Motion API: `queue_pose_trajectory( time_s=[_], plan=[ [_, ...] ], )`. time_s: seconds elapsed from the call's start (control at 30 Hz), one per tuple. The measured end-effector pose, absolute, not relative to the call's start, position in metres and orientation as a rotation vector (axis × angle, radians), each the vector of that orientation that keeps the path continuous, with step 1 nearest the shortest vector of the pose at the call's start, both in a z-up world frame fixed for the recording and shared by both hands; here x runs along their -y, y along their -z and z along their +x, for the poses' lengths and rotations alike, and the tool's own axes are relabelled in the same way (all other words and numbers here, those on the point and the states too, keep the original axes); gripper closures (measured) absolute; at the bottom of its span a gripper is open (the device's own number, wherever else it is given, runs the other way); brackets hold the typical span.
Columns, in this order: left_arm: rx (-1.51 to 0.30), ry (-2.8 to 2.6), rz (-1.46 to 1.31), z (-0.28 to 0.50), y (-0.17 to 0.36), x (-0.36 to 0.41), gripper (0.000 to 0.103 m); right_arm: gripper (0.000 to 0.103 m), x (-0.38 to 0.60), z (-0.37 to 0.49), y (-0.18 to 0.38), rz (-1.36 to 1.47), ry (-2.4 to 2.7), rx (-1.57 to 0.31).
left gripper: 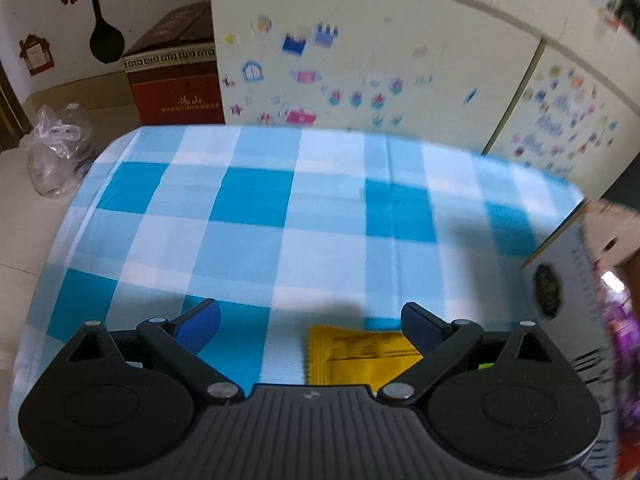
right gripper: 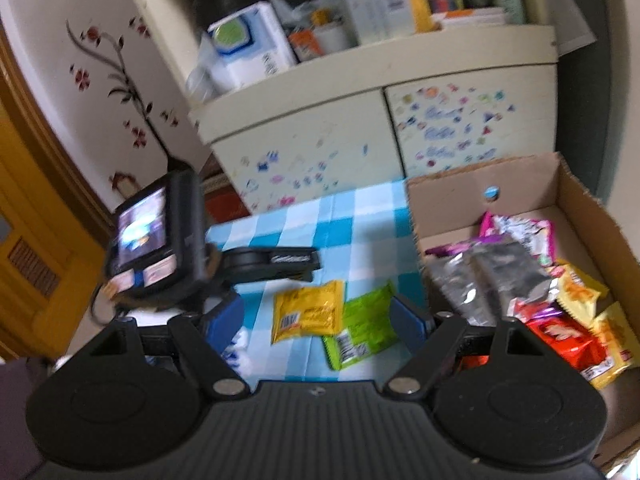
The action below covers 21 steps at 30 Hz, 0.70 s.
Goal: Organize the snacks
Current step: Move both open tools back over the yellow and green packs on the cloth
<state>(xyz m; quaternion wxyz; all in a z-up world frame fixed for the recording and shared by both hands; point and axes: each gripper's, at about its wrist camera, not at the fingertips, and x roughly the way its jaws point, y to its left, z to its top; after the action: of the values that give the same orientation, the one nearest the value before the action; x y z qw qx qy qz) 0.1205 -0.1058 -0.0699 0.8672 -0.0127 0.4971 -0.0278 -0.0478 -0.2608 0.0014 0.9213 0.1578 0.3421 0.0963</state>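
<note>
Your left gripper hangs over the blue-and-white checked surface, fingers spread wide with nothing between them. At the bottom centre of the left wrist view a yellow snack packet lies flat — serrated left edge, dark print on its face, lower part hidden behind the gripper body. Its right corner runs under the right-hand blue pad; whether they touch, you cannot tell.

Your right gripper is also spread apart and empty. In the right wrist view the same yellow packet sits in lower centre frame: roughly square, barcode at its lower left, long axis running left to right with a slight upward tilt toward the right. Just beside it to the right, edges meeting or overlapping, lies a green packet — crinkled, barcode near its lower end, long axis slanting from lower left to upper right.

The cardboard box fills the right of the frame, standing on the surface with its flaps up. Inside it — silver foil packets pointing toward the upper right, a pink-and-white one behind them, red and yellow ones nearer the lower right.

The left gripper shows at left of frame, its small lit screen tilted. Image is blurred.
</note>
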Motion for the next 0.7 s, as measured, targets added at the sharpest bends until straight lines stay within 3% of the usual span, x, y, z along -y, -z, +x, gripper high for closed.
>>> queue_pose_trajectory(
  time_s=[0.27, 0.5, 0.7],
  plan=[
    [-1.042, 0.128, 0.05, 0.1, 0.077, 0.081, 0.0, 0.023, 0.247, -0.039, 0.017, 0.307, -0.198, -0.758],
    [-1.161, 0.046, 0.134, 0.084, 0.075, 0.043, 0.0, 0.023, 0.237, -0.037, 0.027, 0.303, -0.163, -0.764],
    [-1.155, 0.031, -0.045, 0.065, 0.058, 0.009, 0.0, 0.023, 0.238, -0.031, 0.033, 0.347, -0.086, -0.744]
  ],
)
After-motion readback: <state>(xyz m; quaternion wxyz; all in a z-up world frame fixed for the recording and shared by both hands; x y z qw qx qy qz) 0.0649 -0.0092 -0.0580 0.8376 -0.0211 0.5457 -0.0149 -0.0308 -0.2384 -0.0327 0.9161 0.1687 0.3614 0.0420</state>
